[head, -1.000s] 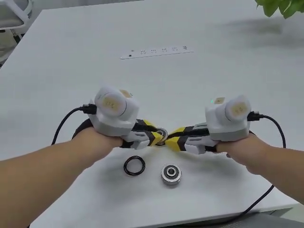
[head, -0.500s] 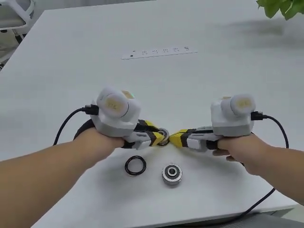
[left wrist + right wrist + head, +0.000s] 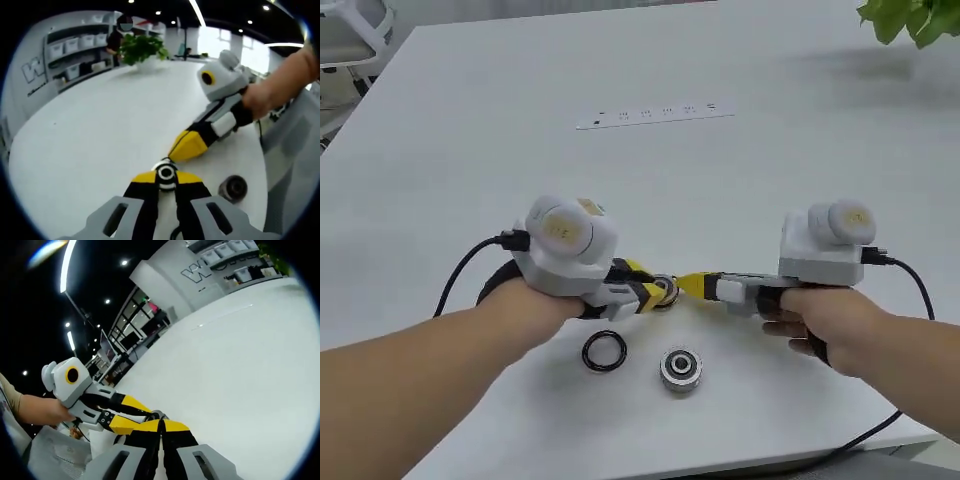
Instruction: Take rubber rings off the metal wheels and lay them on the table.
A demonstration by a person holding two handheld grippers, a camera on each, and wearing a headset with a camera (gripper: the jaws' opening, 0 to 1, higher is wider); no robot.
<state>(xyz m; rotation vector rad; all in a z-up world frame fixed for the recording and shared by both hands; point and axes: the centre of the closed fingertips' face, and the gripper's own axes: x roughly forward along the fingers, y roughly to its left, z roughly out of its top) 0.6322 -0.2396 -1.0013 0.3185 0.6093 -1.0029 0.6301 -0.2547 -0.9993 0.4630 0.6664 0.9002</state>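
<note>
Tabletop (image 3: 770, 150) in head view bears loose rubber ring (image 3: 604, 351)

My left gripper (image 3: 657, 293) reaches in from the left and my right gripper (image 3: 684, 288) from the right, and their tips meet above the near part of the table (image 3: 470, 150). A metal wheel (image 3: 666, 290) sits between my left gripper's jaws, with the right gripper's tip up against its right side. Nearer to me, below the two tips, a rubber ring (image 3: 604, 351) lies flat on the table. A second wheel (image 3: 680, 366) rests just to the right of it, apart from it. Far beyond the grippers lies a power strip (image 3: 655, 114). A plant (image 3: 910, 20) stands at the far right.
</note>
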